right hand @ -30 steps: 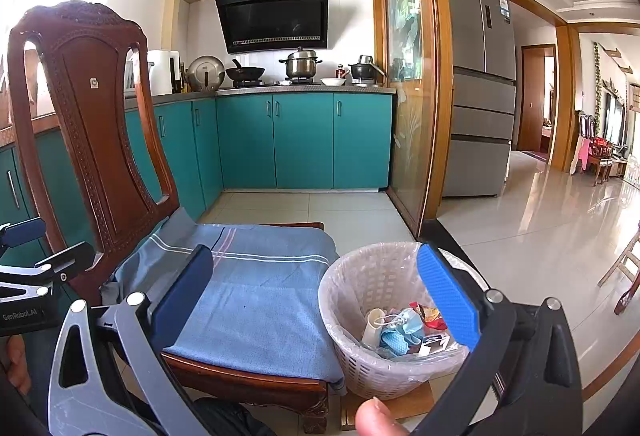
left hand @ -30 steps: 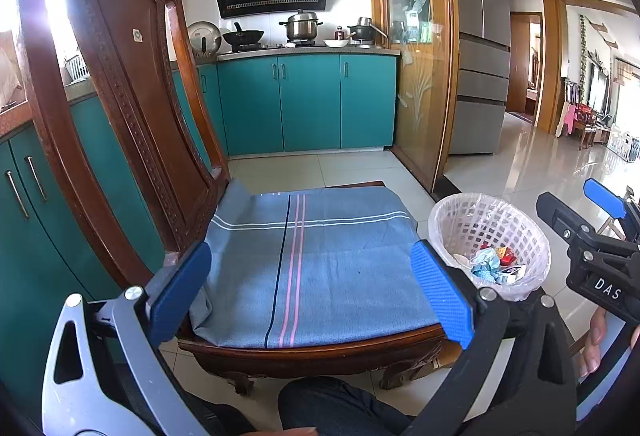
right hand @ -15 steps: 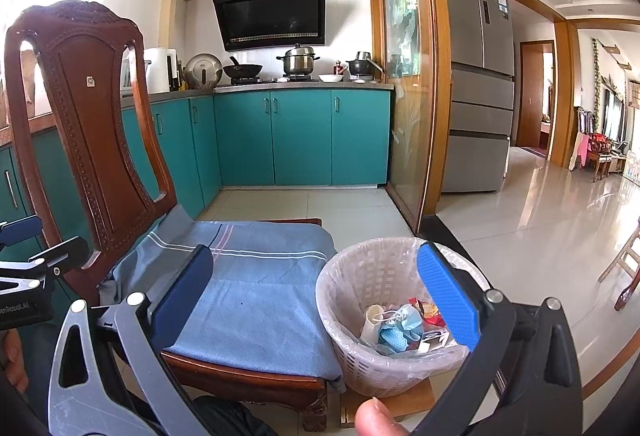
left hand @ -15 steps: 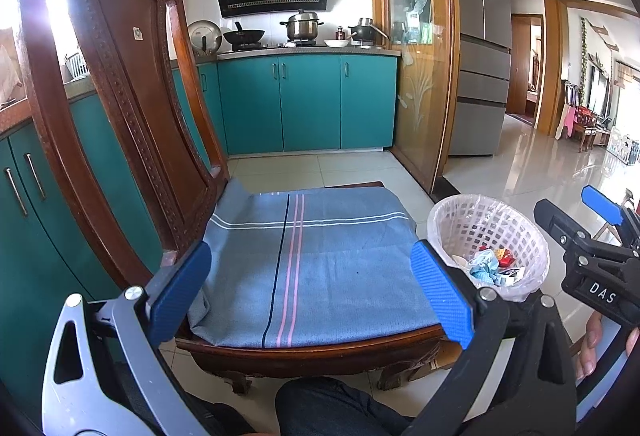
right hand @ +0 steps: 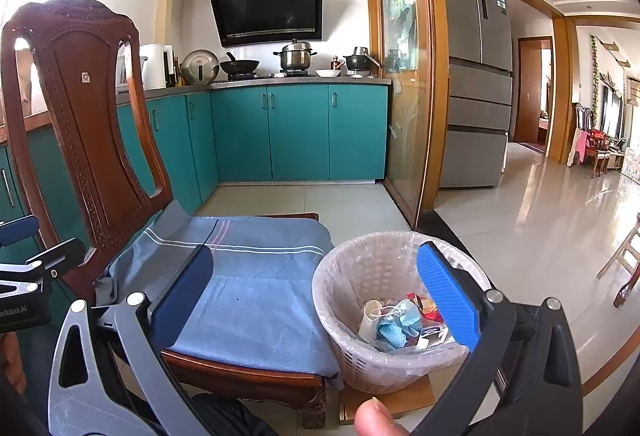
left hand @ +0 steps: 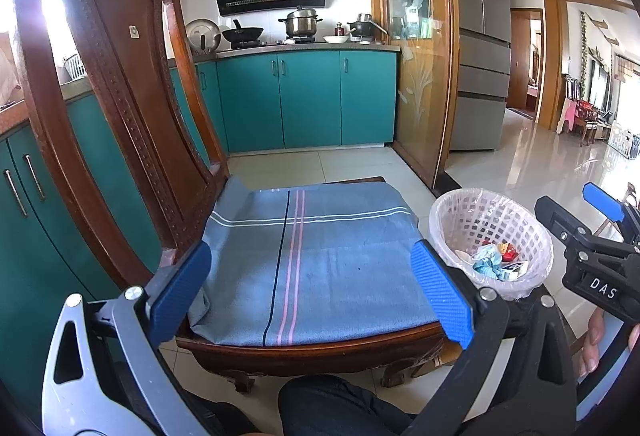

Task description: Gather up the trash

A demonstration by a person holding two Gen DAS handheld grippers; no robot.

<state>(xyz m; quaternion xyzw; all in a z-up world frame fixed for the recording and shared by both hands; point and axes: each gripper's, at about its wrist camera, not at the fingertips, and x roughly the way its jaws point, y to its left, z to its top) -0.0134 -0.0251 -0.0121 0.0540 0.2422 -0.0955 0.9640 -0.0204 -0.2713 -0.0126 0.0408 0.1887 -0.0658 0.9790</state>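
A white lattice trash basket [right hand: 360,268] lined with a clear bag stands on the floor right of a wooden chair [right hand: 88,124]. It holds crumpled trash [right hand: 400,320]: blue masks, a white cup, red wrappers. The chair seat carries a blue striped cloth [left hand: 312,260] with nothing on it. My left gripper [left hand: 312,296] is open and empty, in front of the seat. My right gripper [right hand: 316,296] is open and empty, in front of the basket and the seat's right edge. The basket also shows in the left wrist view [left hand: 452,220], with the right gripper [left hand: 592,236] beside it.
Teal kitchen cabinets [left hand: 304,100] with pots on the counter stand behind the chair. A glass door panel [right hand: 404,76] and a grey fridge [right hand: 476,76] are to the right. Shiny tiled floor [right hand: 540,212] opens rightward. A person's knee [left hand: 332,408] is below the seat.
Both grippers have drifted slightly; the view shifts a little to the left. Both stay open and empty. Nothing else moved.
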